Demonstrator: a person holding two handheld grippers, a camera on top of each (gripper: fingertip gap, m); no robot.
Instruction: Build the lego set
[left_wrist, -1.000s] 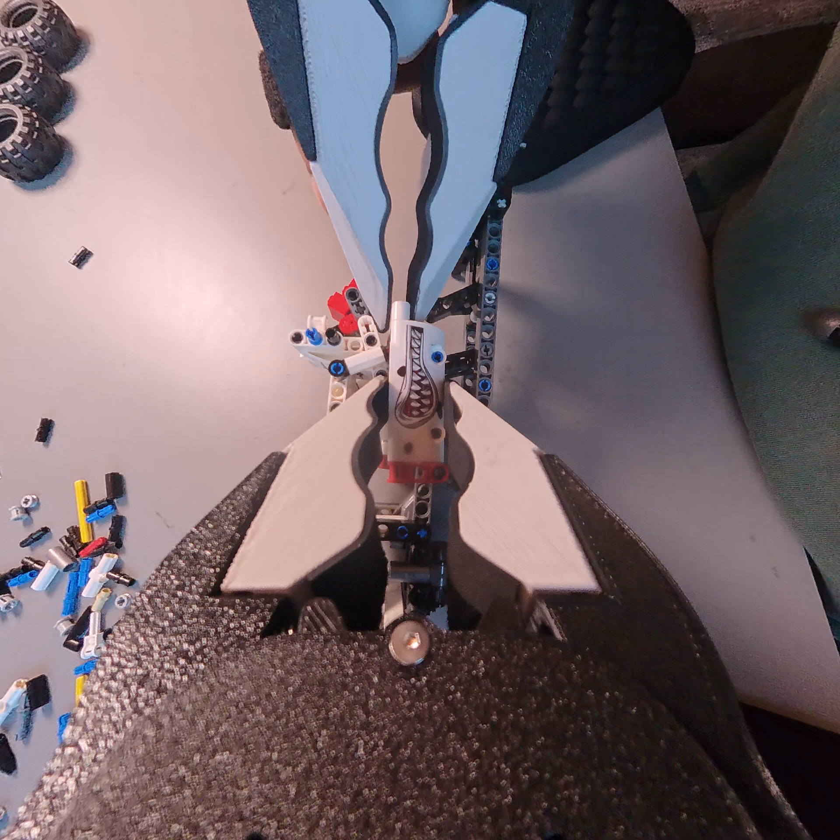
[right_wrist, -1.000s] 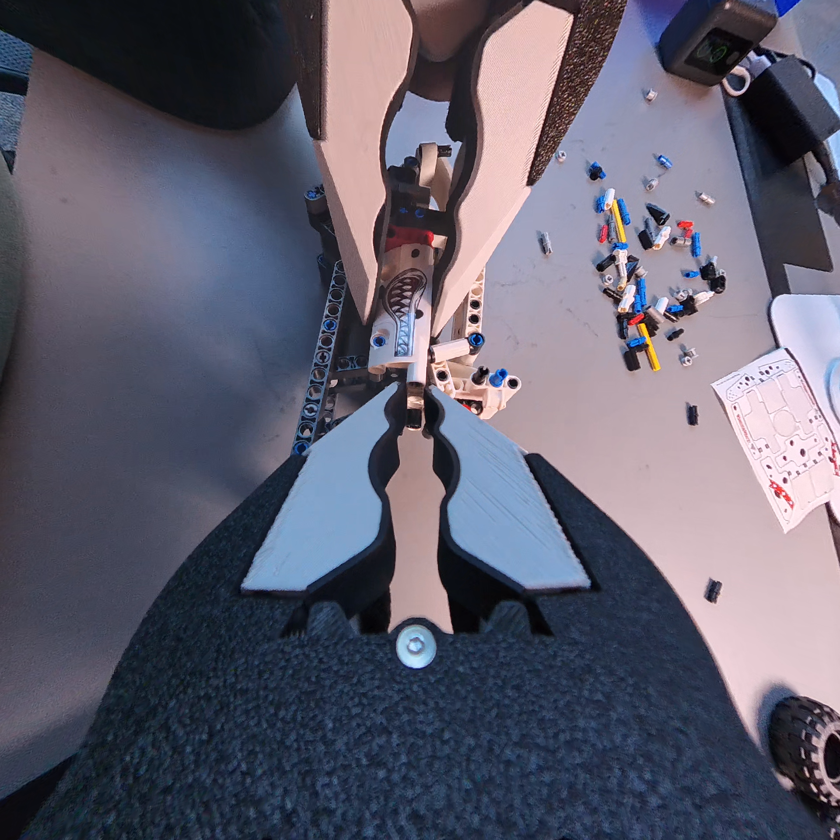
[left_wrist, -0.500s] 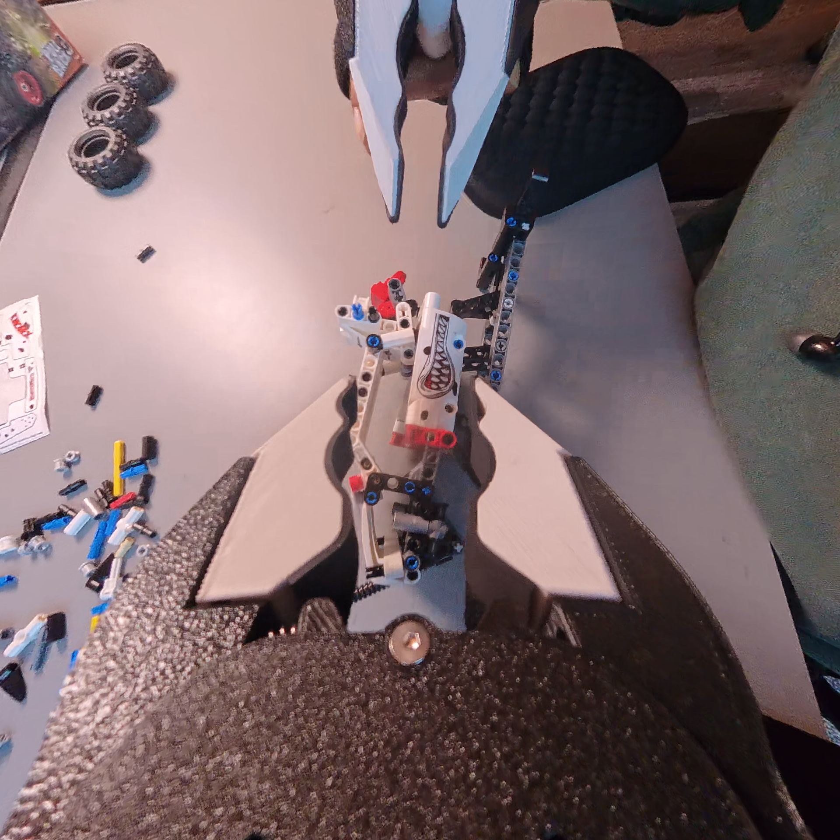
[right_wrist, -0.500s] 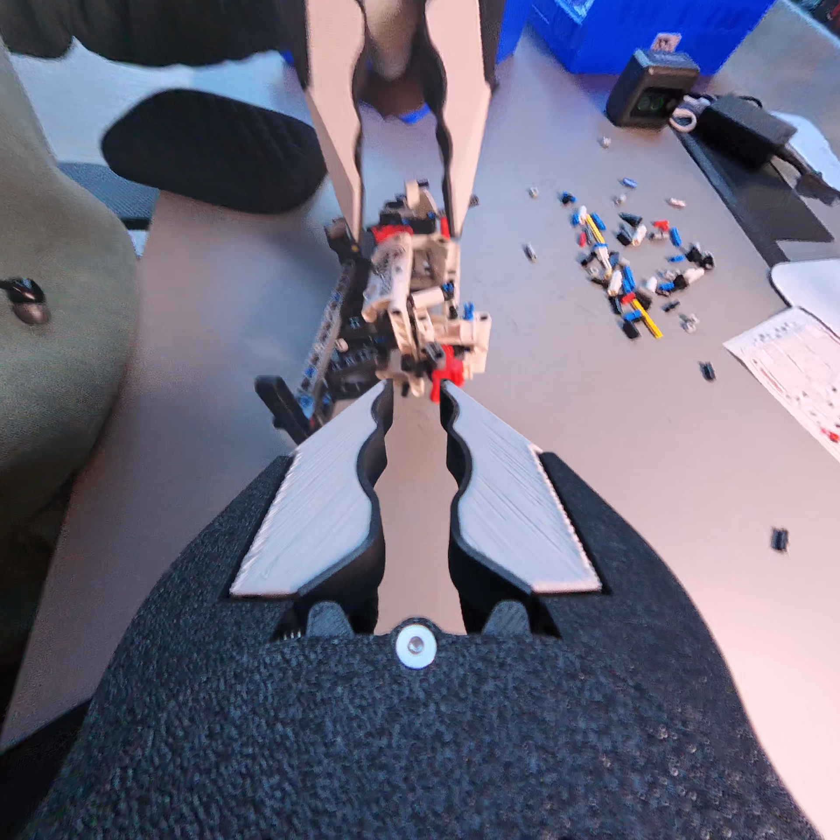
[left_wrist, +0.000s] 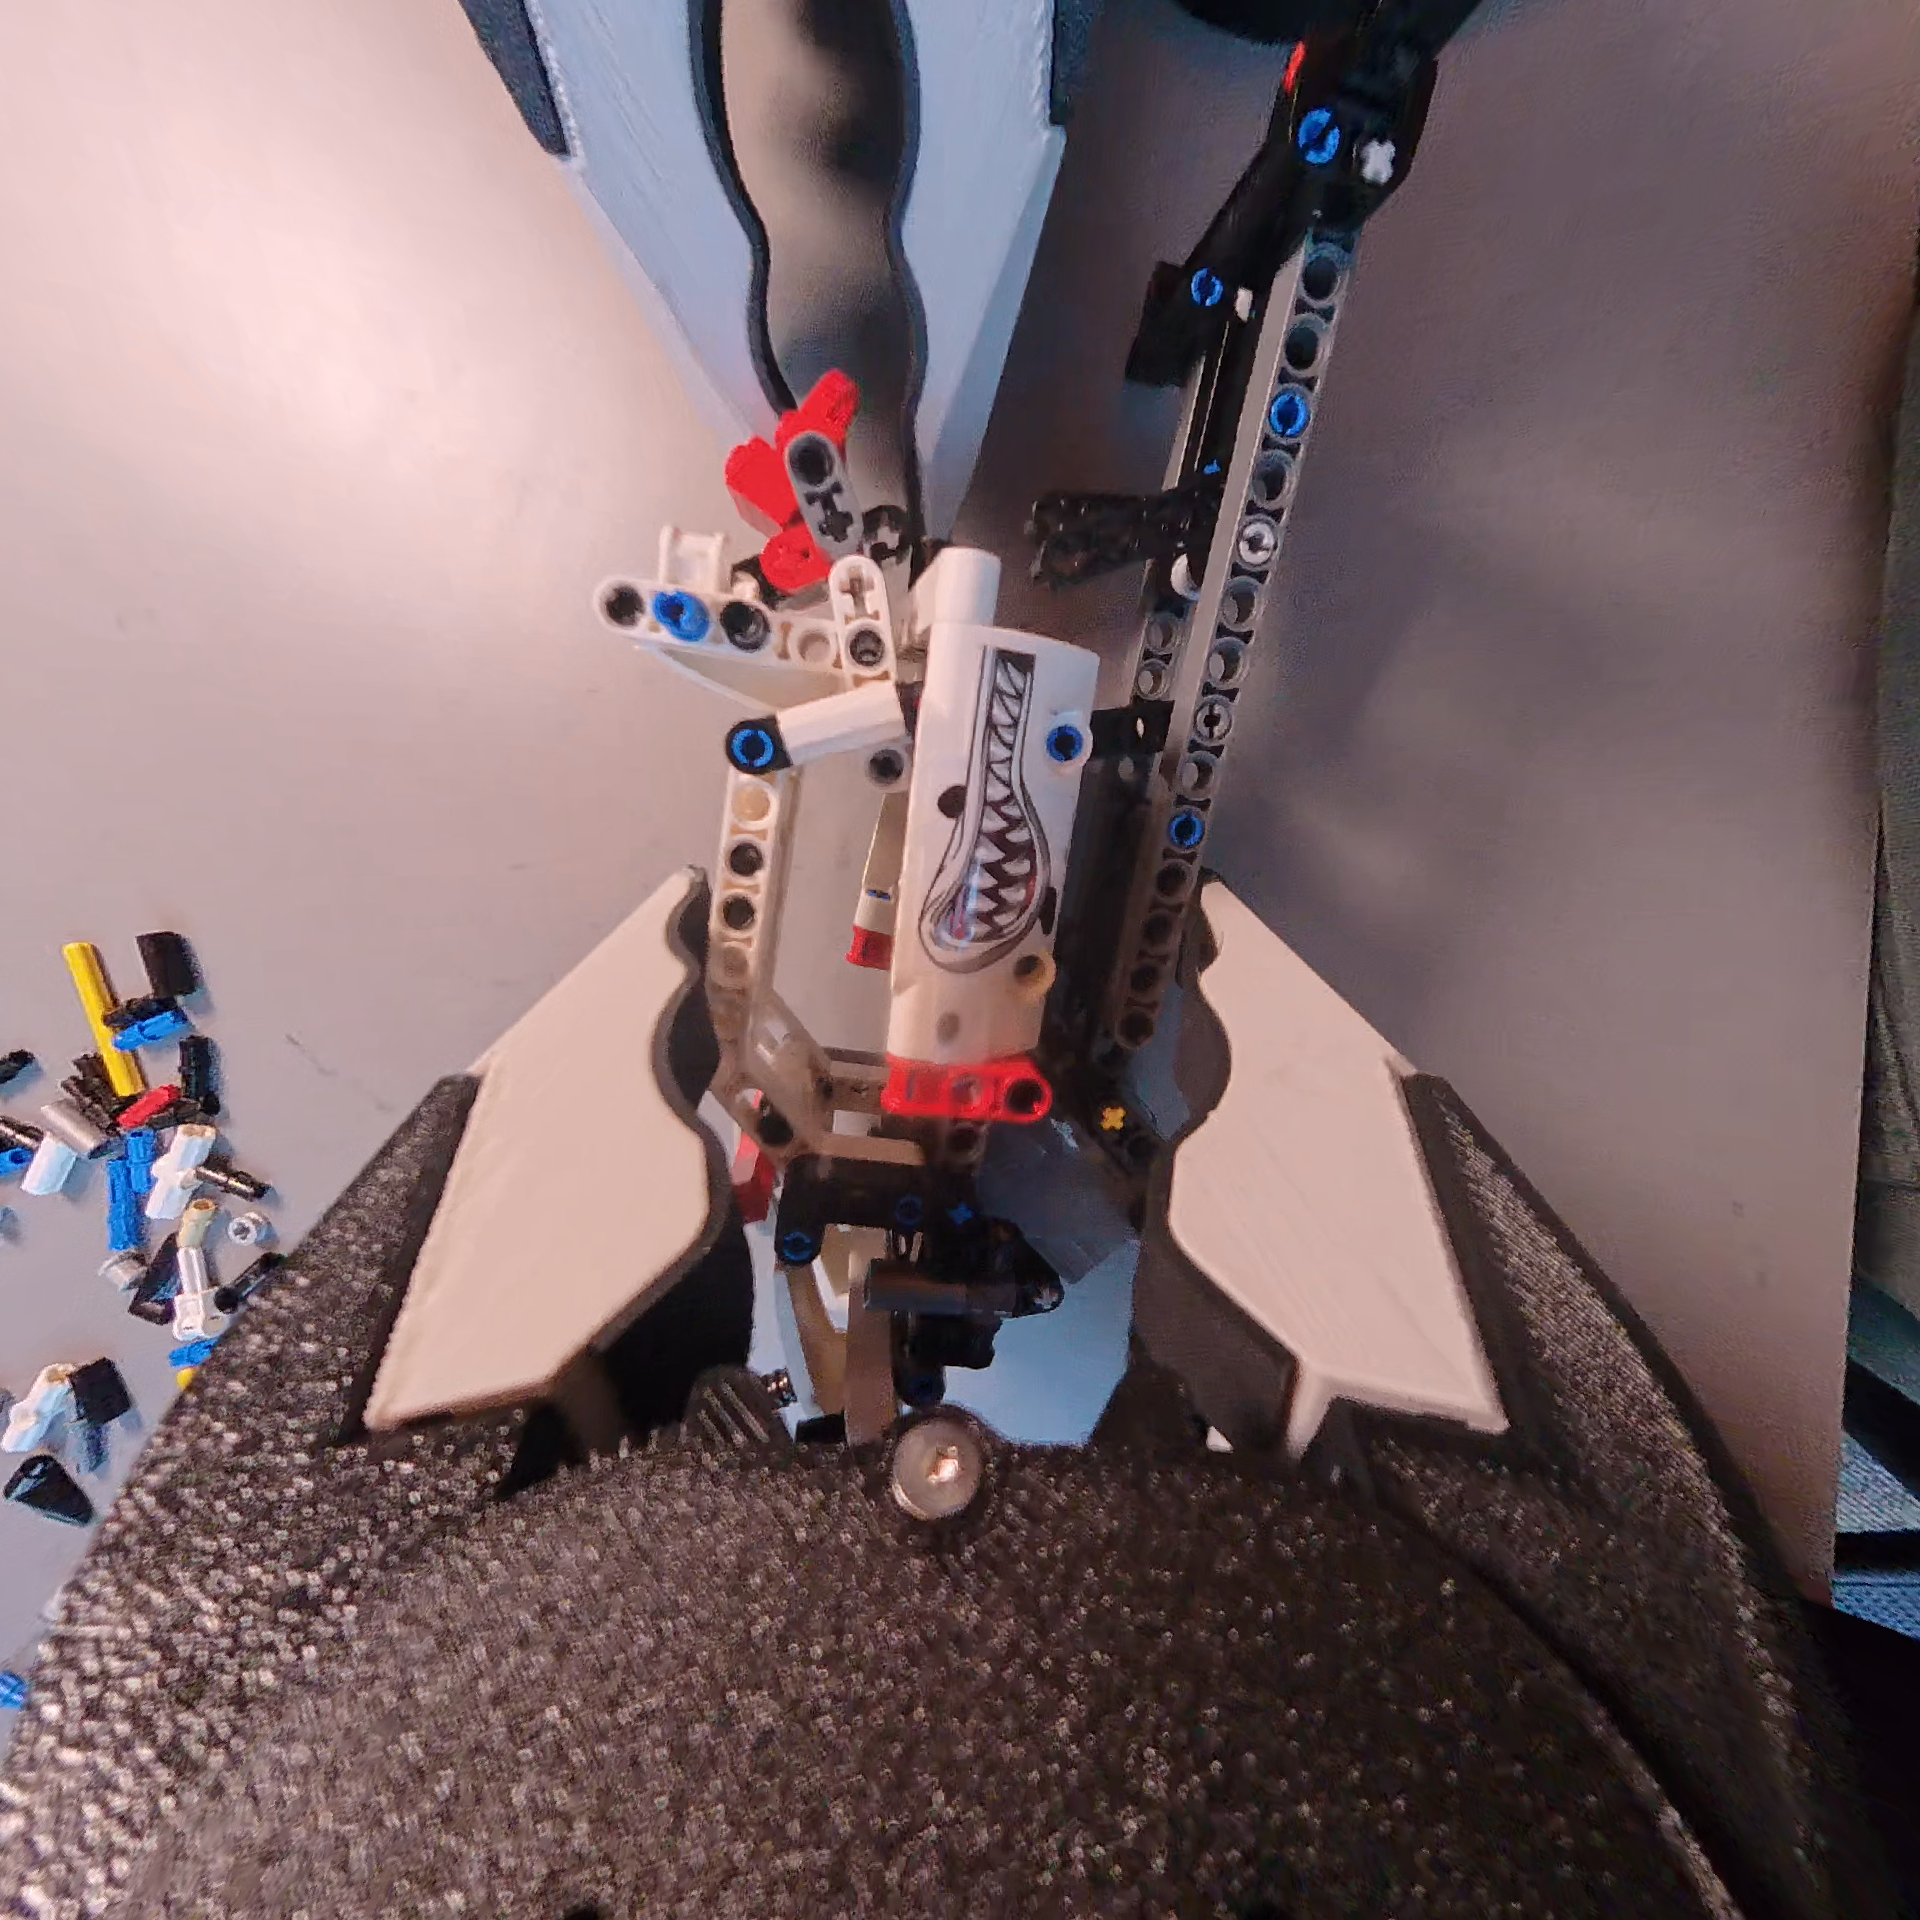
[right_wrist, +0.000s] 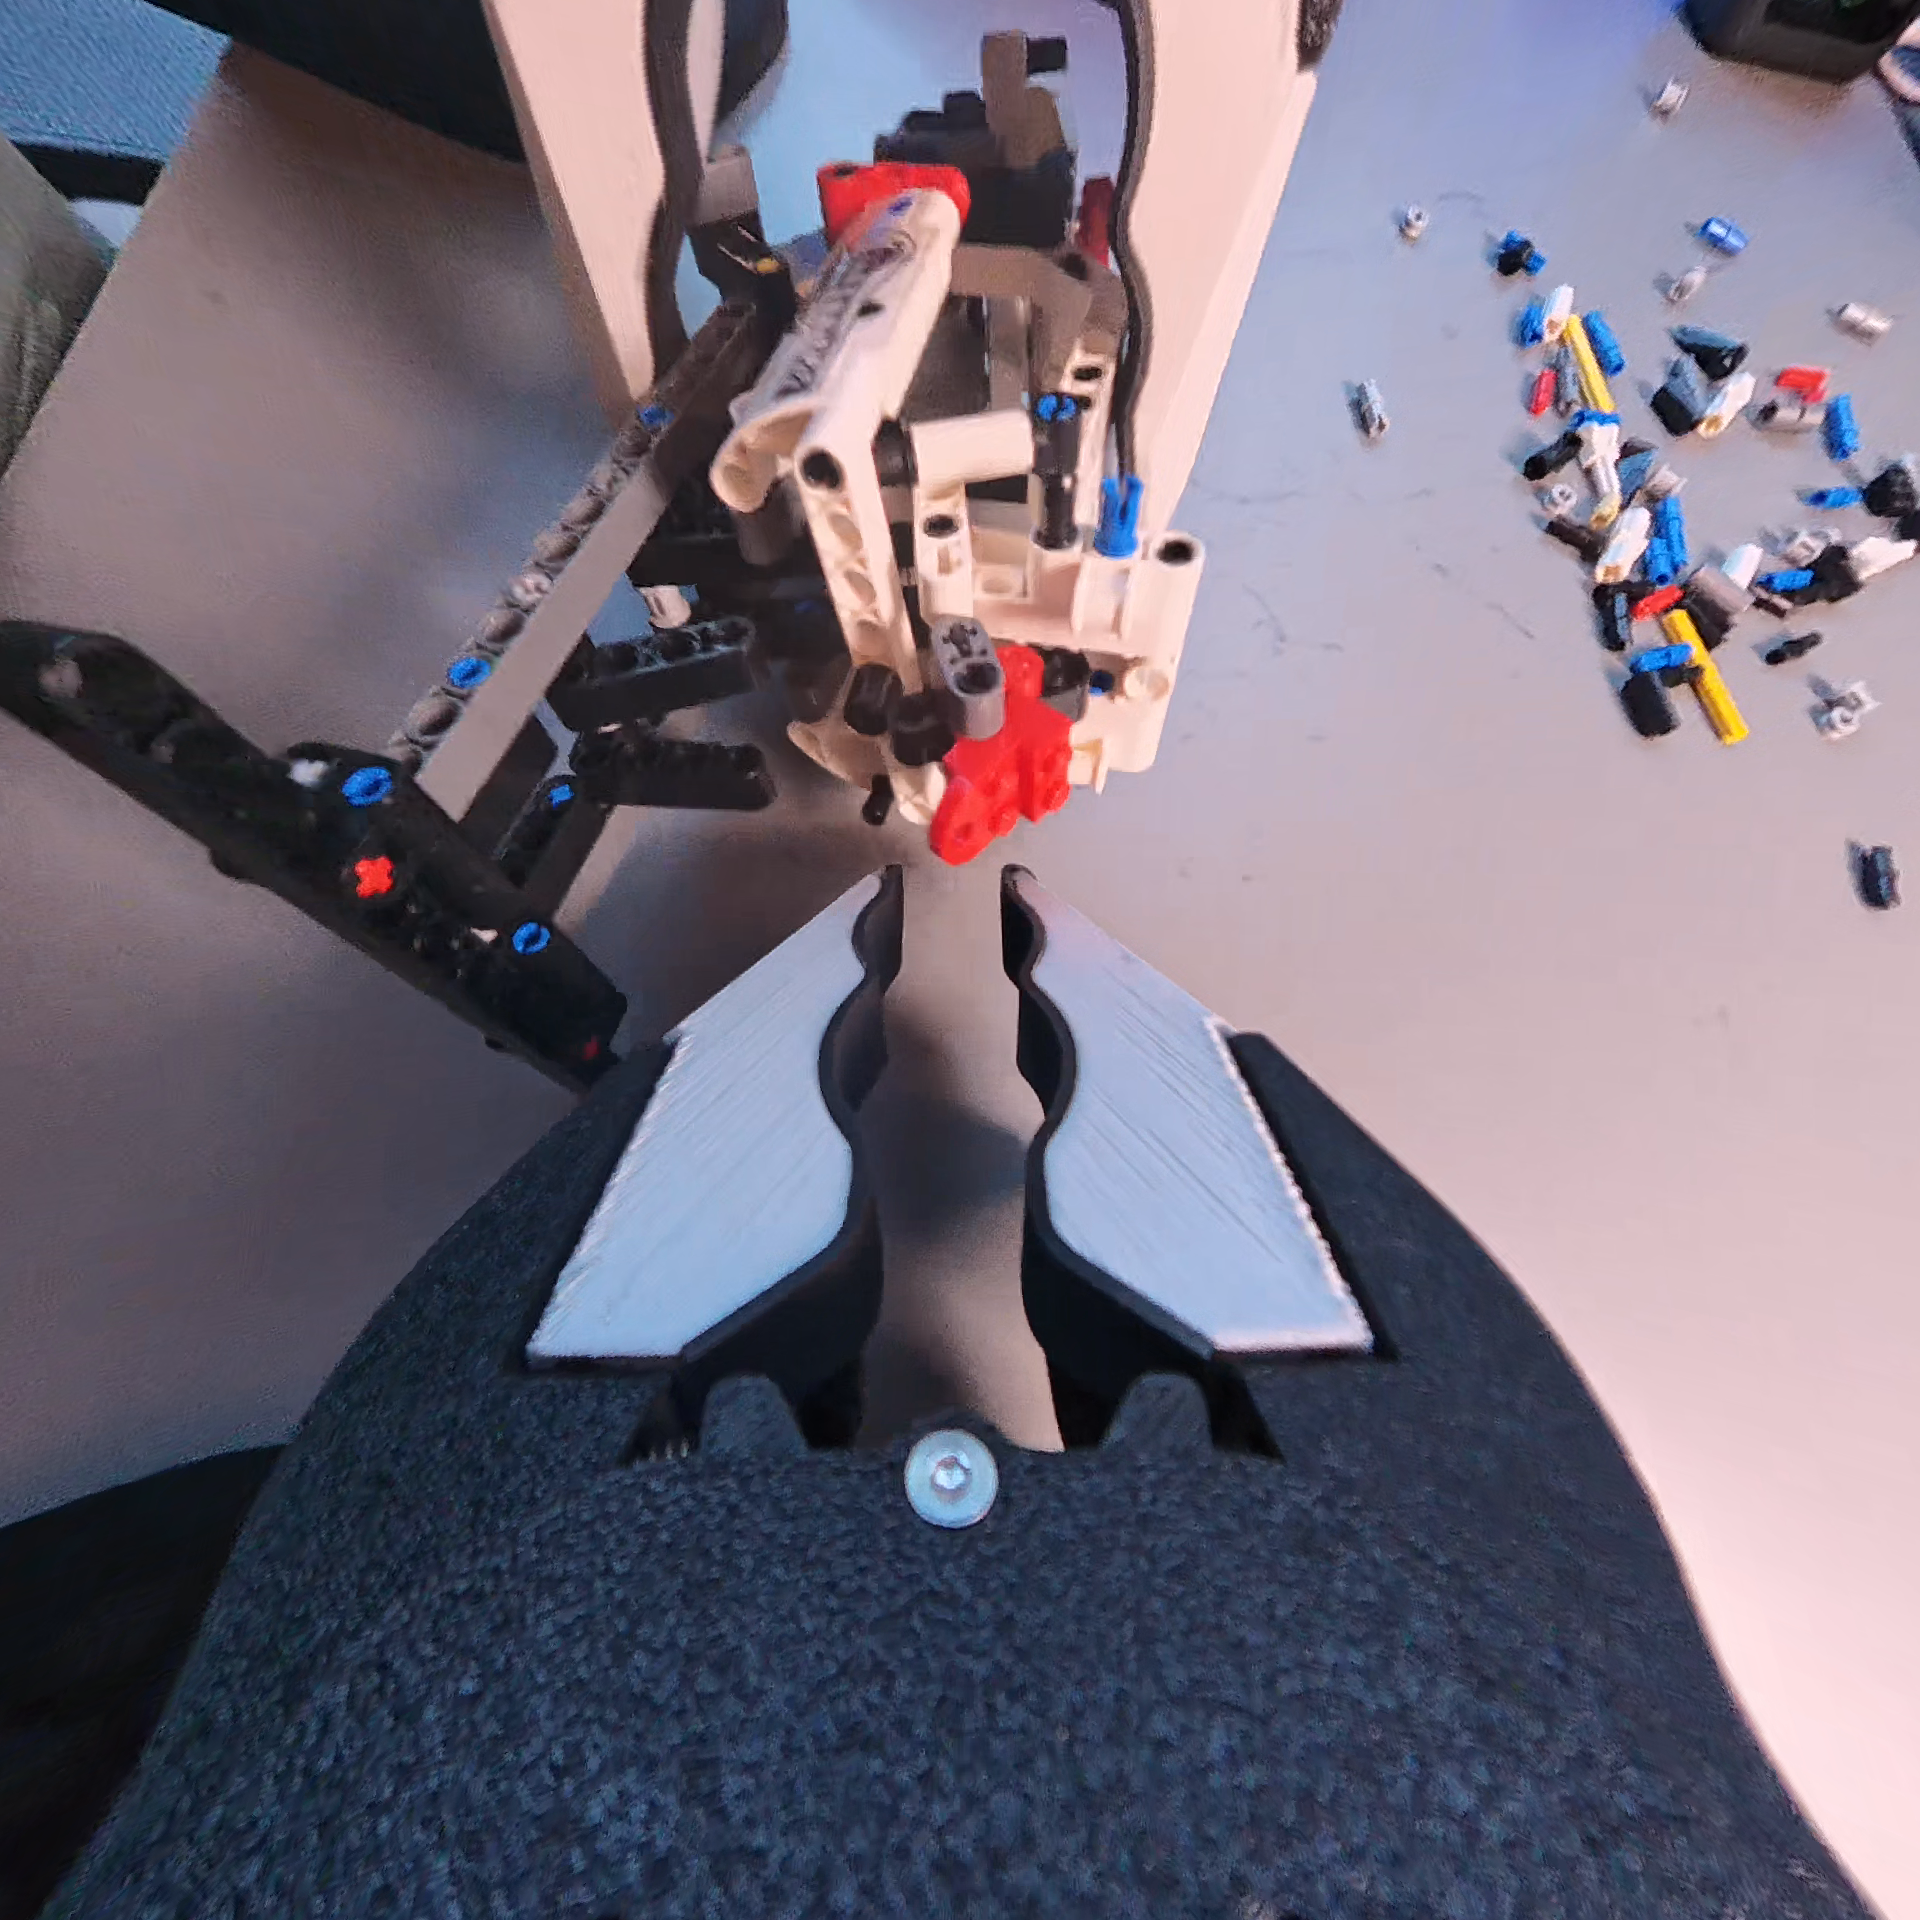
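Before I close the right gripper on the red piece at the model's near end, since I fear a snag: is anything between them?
Nothing visible: the right gripper is open and empty, just short of the red piece, bare table between.

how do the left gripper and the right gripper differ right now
The left gripper has its jaws spread wide around the lego model, which sits between its fingers; whether it squeezes the model is unclear. The right gripper has only a narrow gap and holds nothing, its tips just short of the model's red piece. The left gripper's body looks speckled grey, the right's darker. Both have pale, wavy-edged fingers and point at the model from opposite ends.
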